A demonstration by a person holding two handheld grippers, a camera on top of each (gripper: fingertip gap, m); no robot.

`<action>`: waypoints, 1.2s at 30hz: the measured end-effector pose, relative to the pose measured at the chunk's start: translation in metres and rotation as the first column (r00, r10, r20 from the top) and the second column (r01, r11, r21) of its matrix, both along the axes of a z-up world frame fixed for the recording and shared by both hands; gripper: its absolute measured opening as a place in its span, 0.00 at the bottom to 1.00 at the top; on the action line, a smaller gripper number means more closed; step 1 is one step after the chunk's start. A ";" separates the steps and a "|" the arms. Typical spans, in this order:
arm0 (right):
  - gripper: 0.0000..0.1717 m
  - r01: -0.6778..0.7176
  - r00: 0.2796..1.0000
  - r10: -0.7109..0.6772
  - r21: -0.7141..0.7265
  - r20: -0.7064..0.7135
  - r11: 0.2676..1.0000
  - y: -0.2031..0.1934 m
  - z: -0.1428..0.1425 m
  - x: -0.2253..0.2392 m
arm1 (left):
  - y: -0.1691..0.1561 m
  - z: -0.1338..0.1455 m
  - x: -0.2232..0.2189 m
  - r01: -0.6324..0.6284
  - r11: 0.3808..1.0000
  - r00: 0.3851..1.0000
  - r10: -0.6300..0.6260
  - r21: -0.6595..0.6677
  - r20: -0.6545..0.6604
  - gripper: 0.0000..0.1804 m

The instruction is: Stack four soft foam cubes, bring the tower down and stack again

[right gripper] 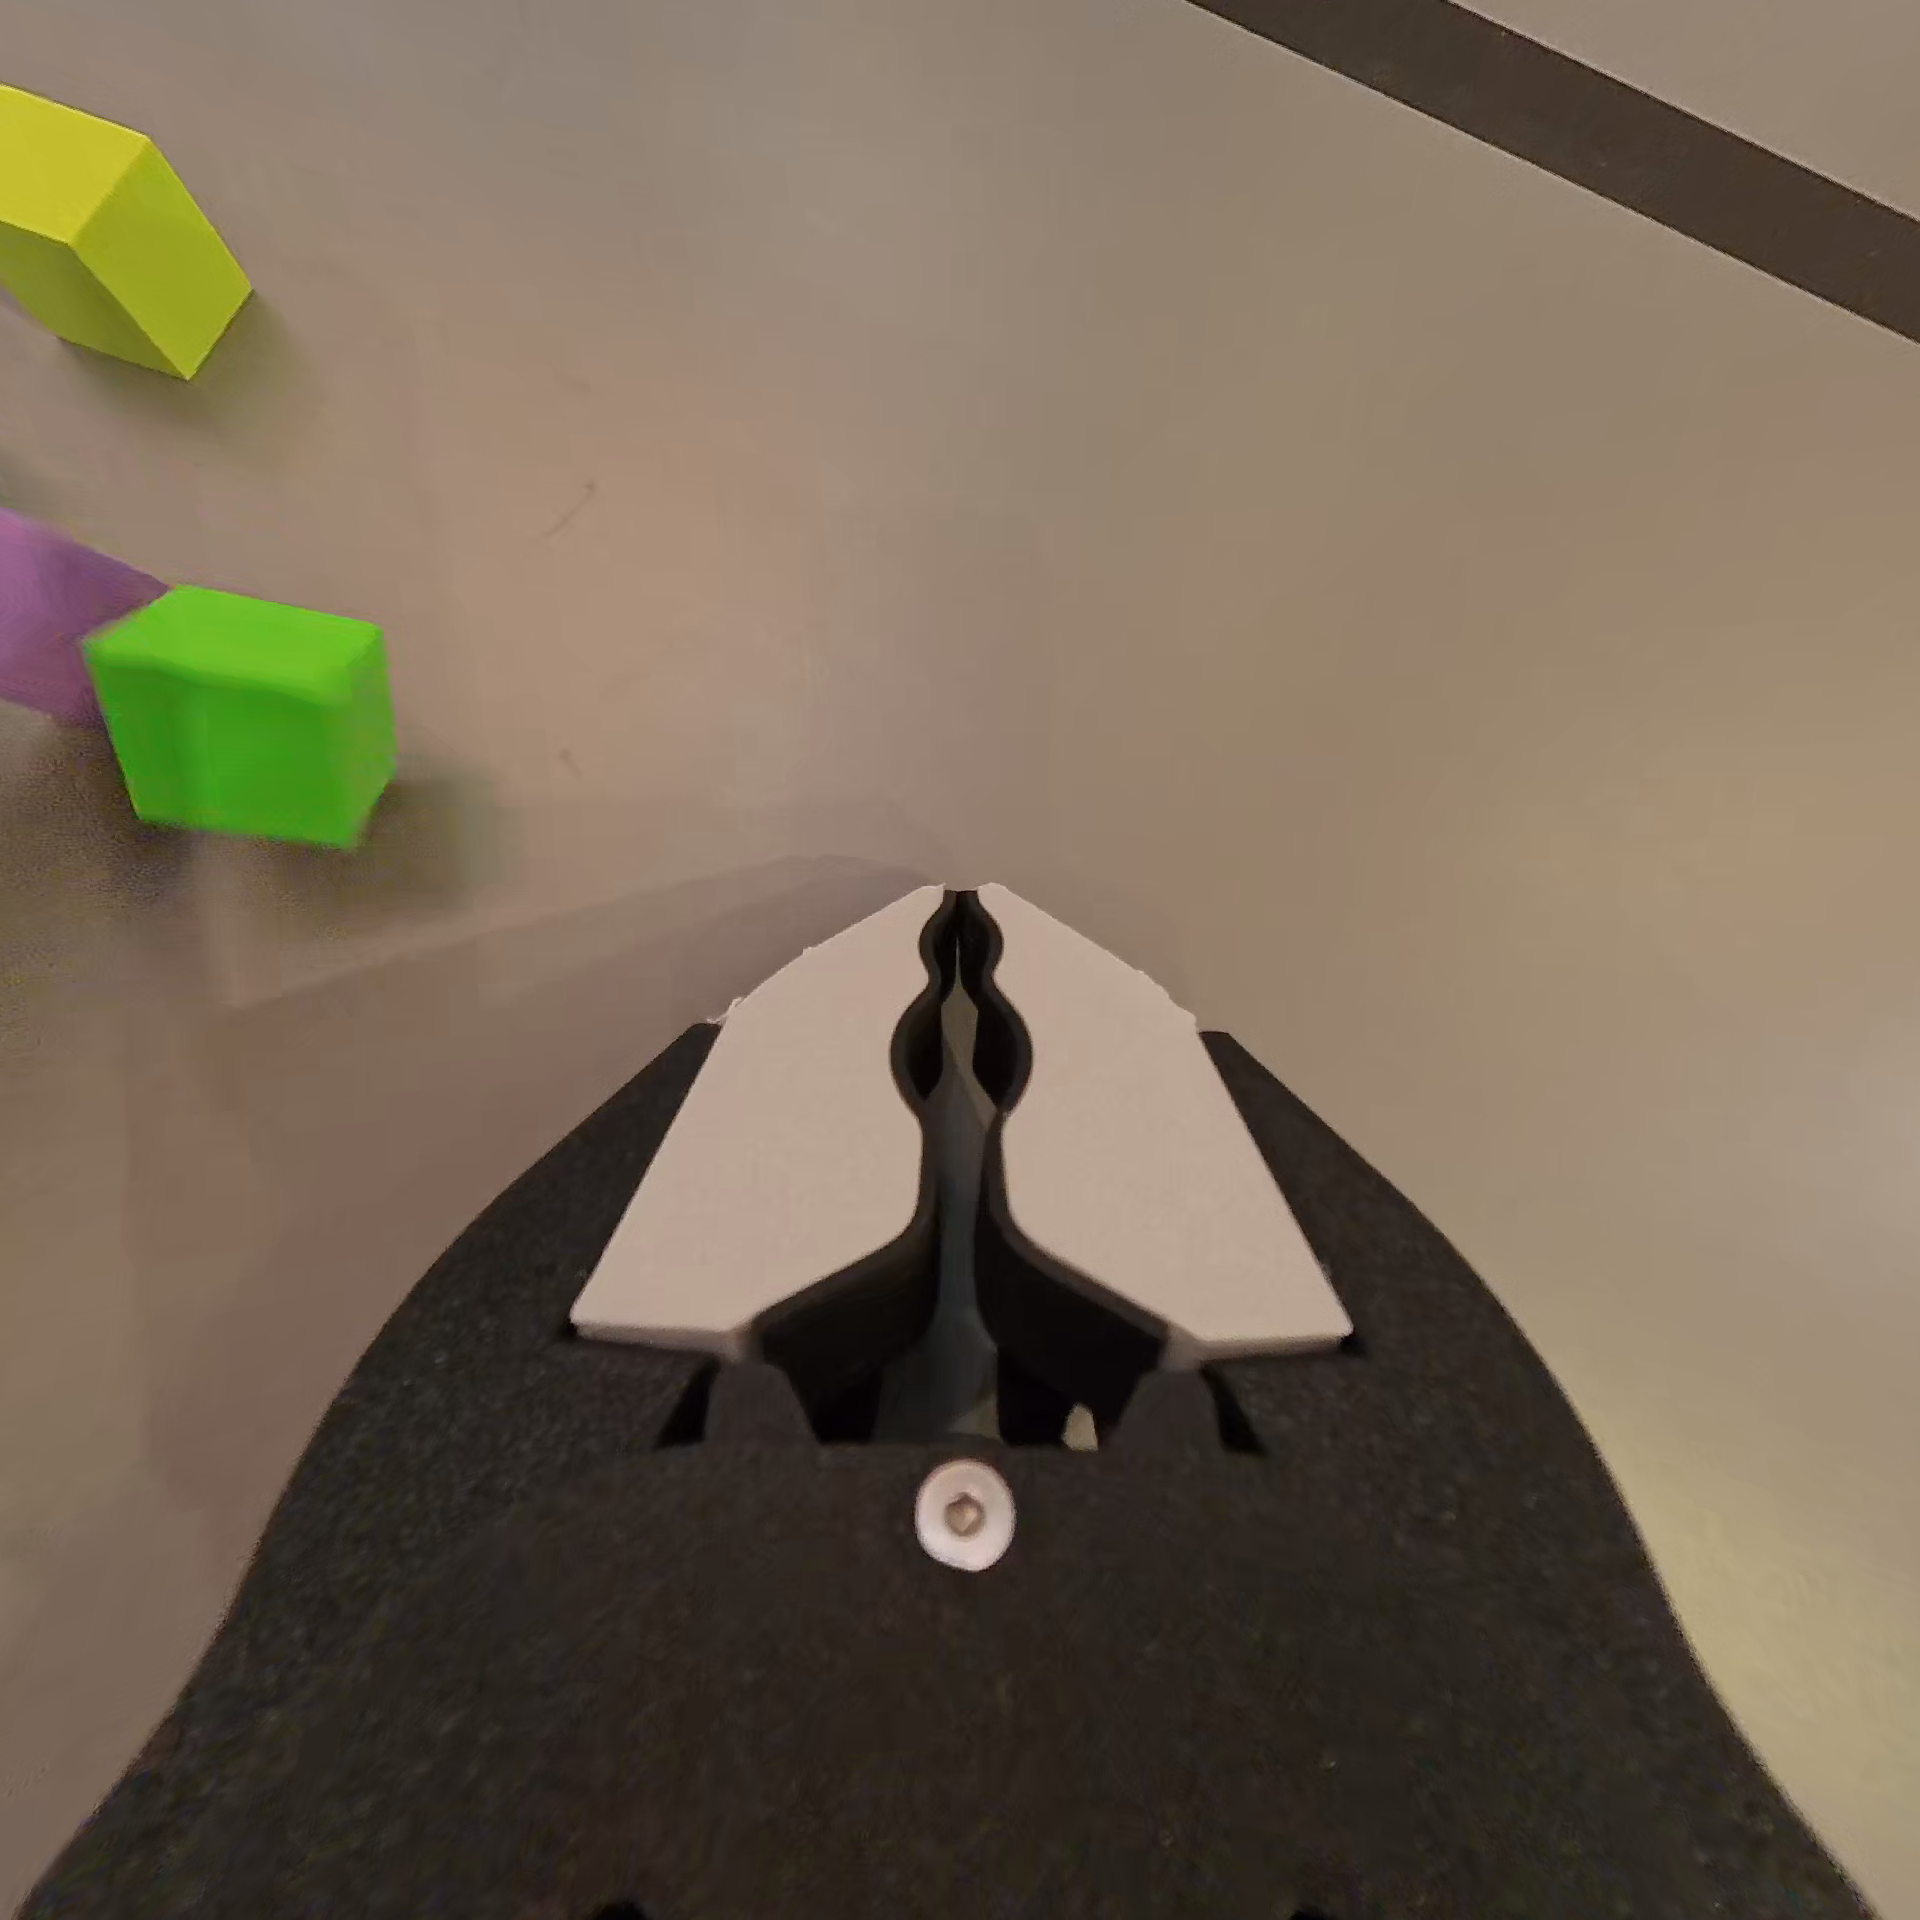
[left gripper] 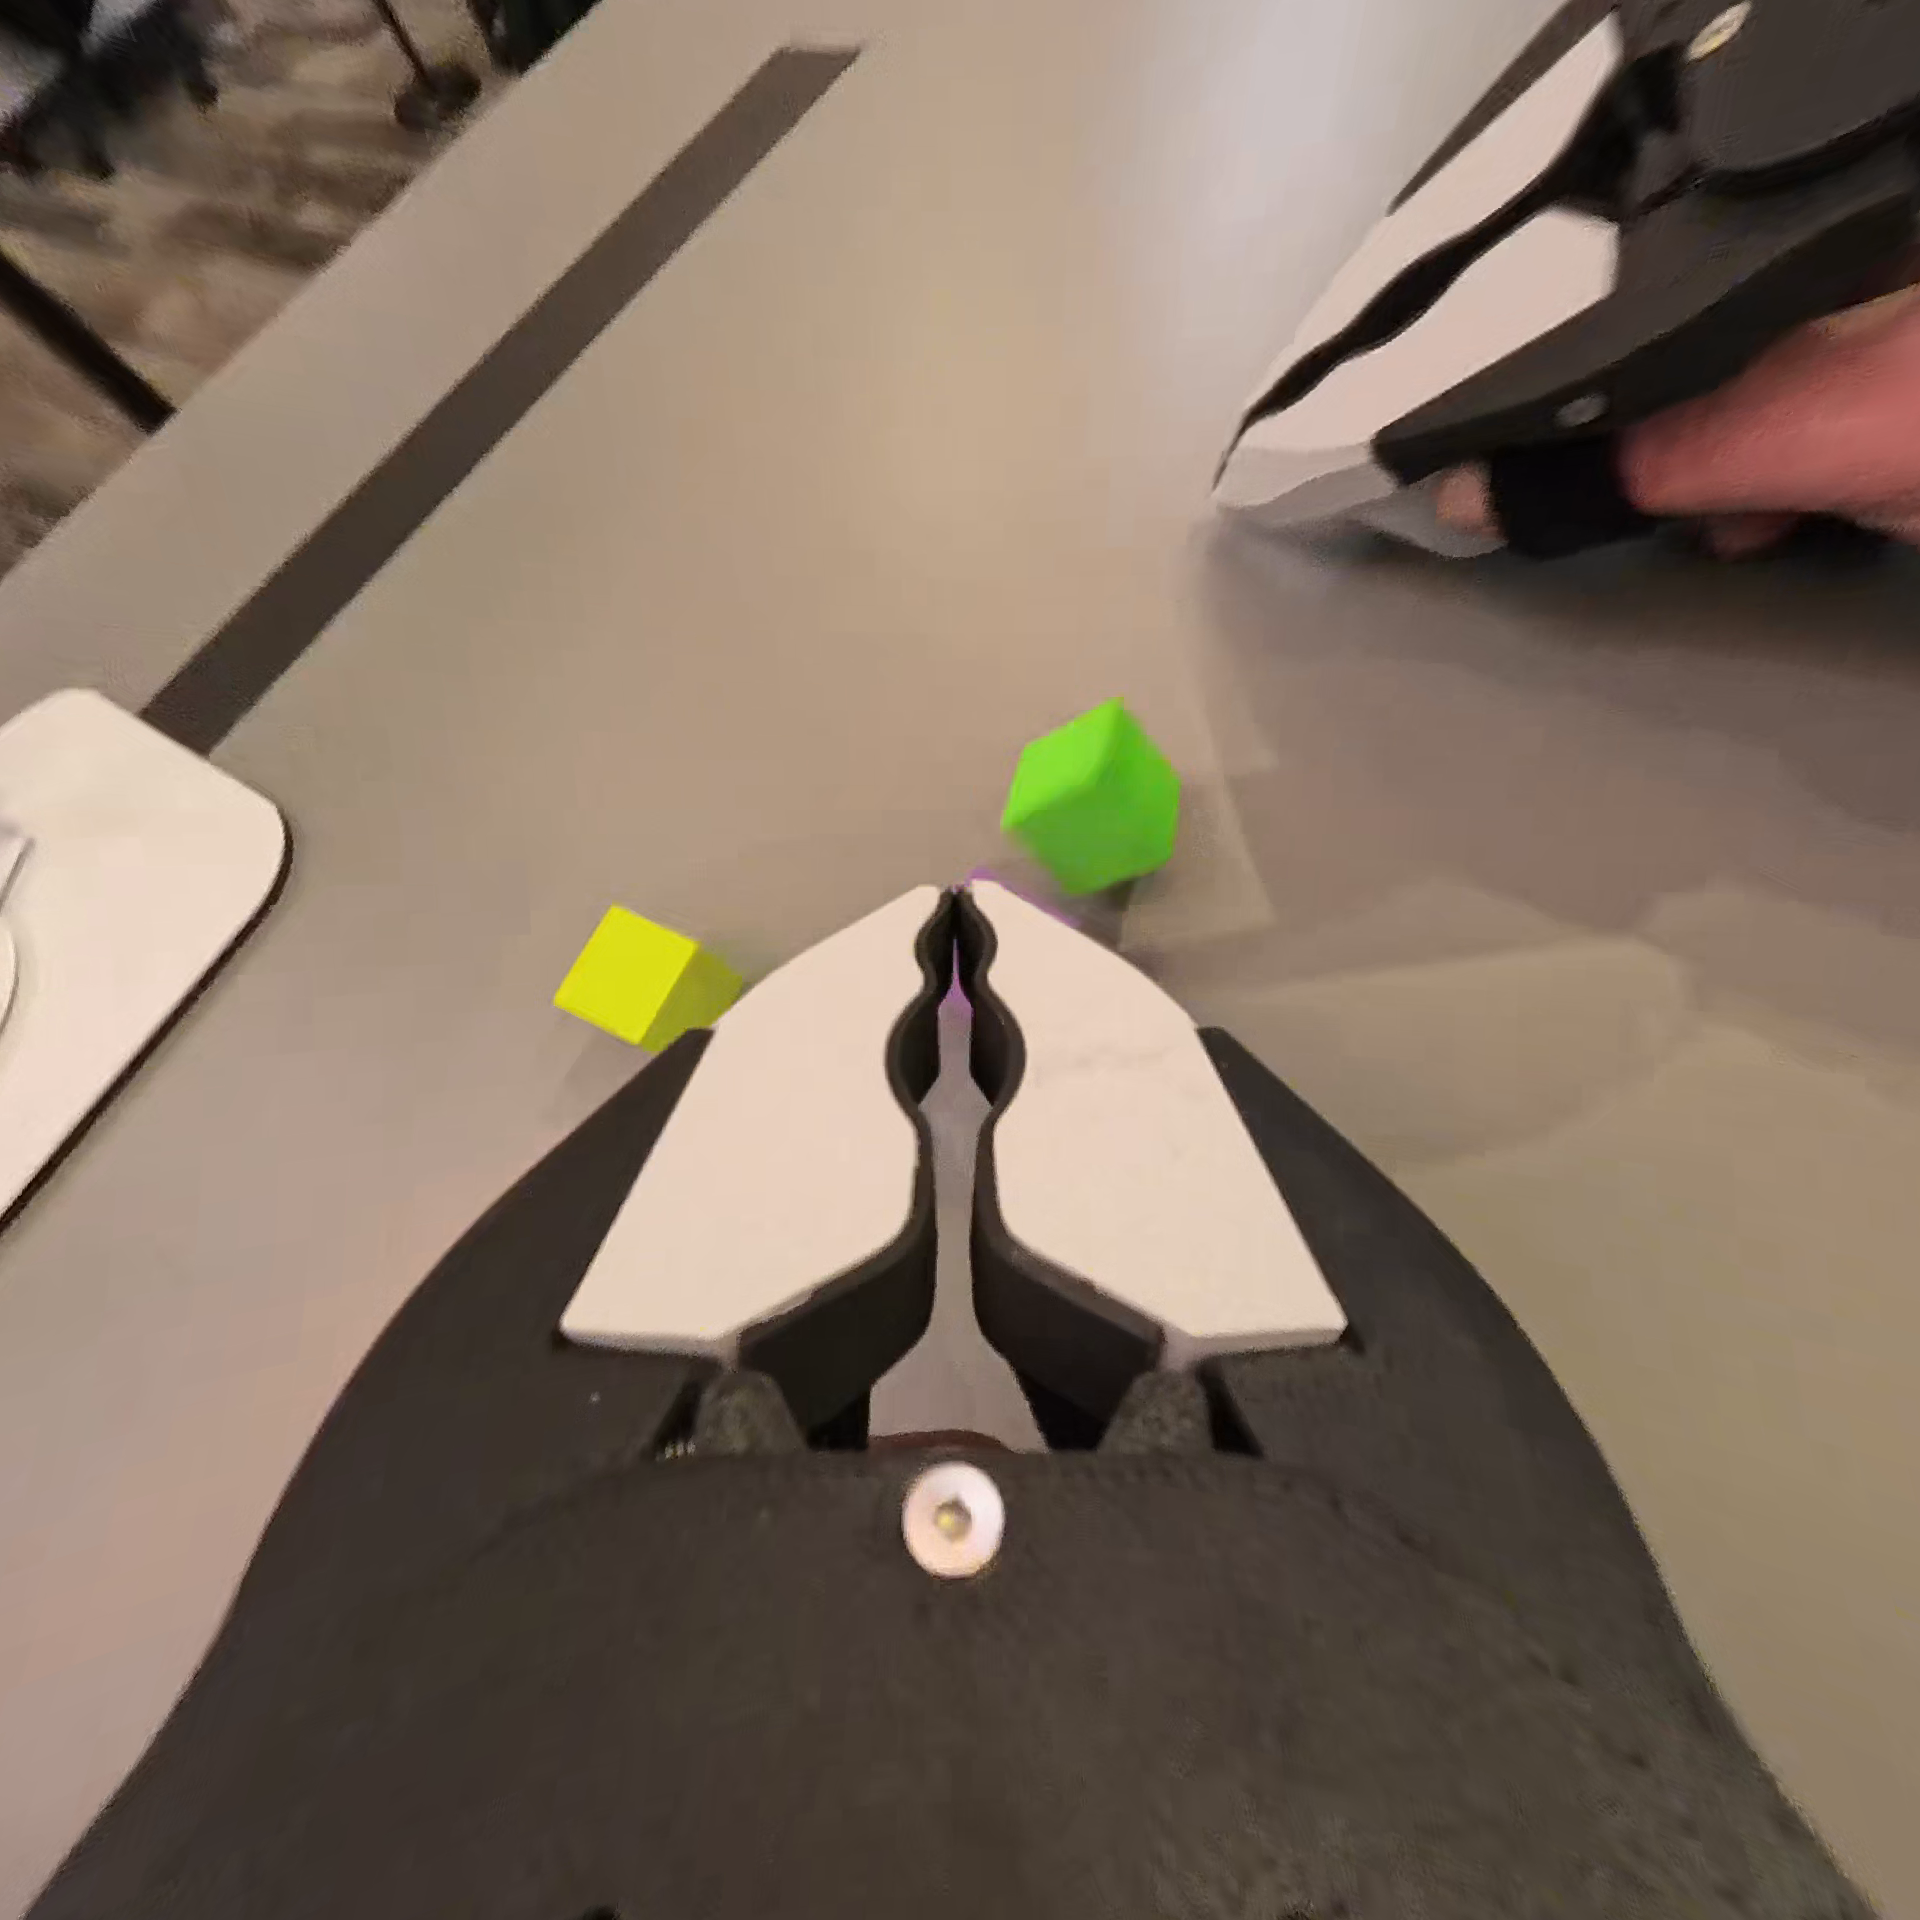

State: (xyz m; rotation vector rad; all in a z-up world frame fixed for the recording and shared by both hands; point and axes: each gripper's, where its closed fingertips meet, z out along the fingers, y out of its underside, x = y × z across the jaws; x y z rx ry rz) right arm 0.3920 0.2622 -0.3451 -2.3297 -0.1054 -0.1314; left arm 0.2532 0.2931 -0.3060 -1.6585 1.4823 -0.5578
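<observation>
Three loose cubes, green (left gripper: 1091,795), yellow (left gripper: 644,977) and purple (right gripper: 52,613), lie right by the left gripper (left gripper: 956,891), well left of the right gripper (right gripper: 957,889); both grippers are closed and empty.

Matt foam green cube (left gripper: 1091,798), smooth satin grey table (left gripper: 727,520)
</observation>
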 end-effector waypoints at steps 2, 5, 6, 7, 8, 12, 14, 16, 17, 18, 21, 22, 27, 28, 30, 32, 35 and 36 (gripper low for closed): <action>0.00 -0.003 1.000 0.003 0.002 -0.001 1.000 0.000 0.000 0.000 | 0.005 0.000 -0.007 -0.012 1.000 1.000 0.012 -0.006 0.004 0.00; 0.00 -0.005 1.000 0.005 0.000 -0.003 1.000 0.000 0.000 0.000 | 0.031 -0.007 -0.033 -0.080 0.996 0.997 0.081 -0.042 0.007 0.00; 0.00 -0.007 1.000 0.007 -0.001 -0.004 1.000 0.001 0.000 0.000 | 0.040 -0.008 -0.044 -0.102 0.993 0.994 0.103 -0.058 0.019 0.00; 0.00 -0.008 1.000 0.008 -0.002 -0.003 1.000 0.001 0.000 0.000 | 0.050 -0.010 -0.054 -0.136 0.988 0.990 0.137 -0.067 0.023 0.00; 0.00 -0.009 1.000 0.009 -0.002 -0.003 1.000 0.001 0.000 0.000 | 0.059 -0.010 -0.064 -0.161 0.985 0.986 0.163 -0.069 0.029 0.00; 0.00 -0.004 1.000 0.004 0.007 -0.013 1.000 0.001 0.001 0.000 | 0.086 -0.008 -0.093 -0.229 0.972 0.971 0.231 -0.049 0.055 0.00; 0.00 0.006 1.000 -0.005 0.025 -0.021 1.000 0.001 0.004 0.002 | 0.097 -0.008 -0.104 -0.253 0.966 0.965 0.256 -0.051 0.059 0.00; 0.01 -0.001 0.999 0.002 0.036 -0.036 0.999 0.000 0.005 0.001 | 0.109 -0.008 -0.118 -0.278 0.960 0.958 0.280 -0.043 0.057 0.00; 0.02 0.006 0.999 -0.004 0.045 -0.042 0.999 0.000 0.007 0.002 | 0.115 -0.008 -0.124 -0.287 0.957 0.956 0.289 -0.040 0.058 0.00; 0.04 0.003 0.999 0.000 0.063 -0.053 0.998 0.000 0.010 0.001 | 0.120 -0.007 -0.132 -0.299 0.953 0.951 0.301 -0.040 0.065 0.00; 0.07 -0.027 0.999 0.032 0.135 -0.035 0.990 0.001 0.030 -0.003 | 0.134 -0.005 -0.152 -0.323 0.946 0.943 0.325 -0.044 0.078 0.00; 0.10 -0.063 0.997 0.069 0.161 -0.029 0.985 0.004 0.042 -0.012 | 0.138 -0.005 -0.157 -0.325 0.945 0.942 0.328 -0.041 0.078 0.00; 0.20 -0.288 0.954 0.298 0.146 -0.046 0.946 0.023 0.070 -0.100 | 0.152 -0.007 -0.174 -0.346 0.938 0.937 0.346 -0.004 0.055 0.00; 0.21 -0.335 0.938 0.343 0.123 -0.049 0.934 0.027 0.068 -0.121 | 0.154 -0.007 -0.175 -0.349 0.937 0.936 0.349 -0.001 0.054 0.00; 0.25 -0.401 0.914 0.404 0.058 -0.041 0.914 0.035 0.056 -0.155 | 0.155 -0.006 -0.177 -0.349 0.937 0.935 0.349 -0.010 0.065 0.00; 0.25 -0.438 0.898 0.438 0.007 -0.037 0.899 0.043 0.044 -0.182 | 0.155 -0.005 -0.178 -0.352 0.936 0.933 0.353 -0.022 0.073 0.00; 0.24 -0.422 0.906 0.424 -0.079 0.006 0.903 0.056 0.026 -0.197 | 0.156 -0.005 -0.180 -0.353 0.935 0.932 0.354 -0.029 0.076 0.00; 0.24 -0.418 0.907 0.422 -0.110 0.012 0.902 0.060 0.021 -0.199 | 0.156 -0.005 -0.180 -0.353 0.935 0.932 0.354 -0.027 0.078 0.00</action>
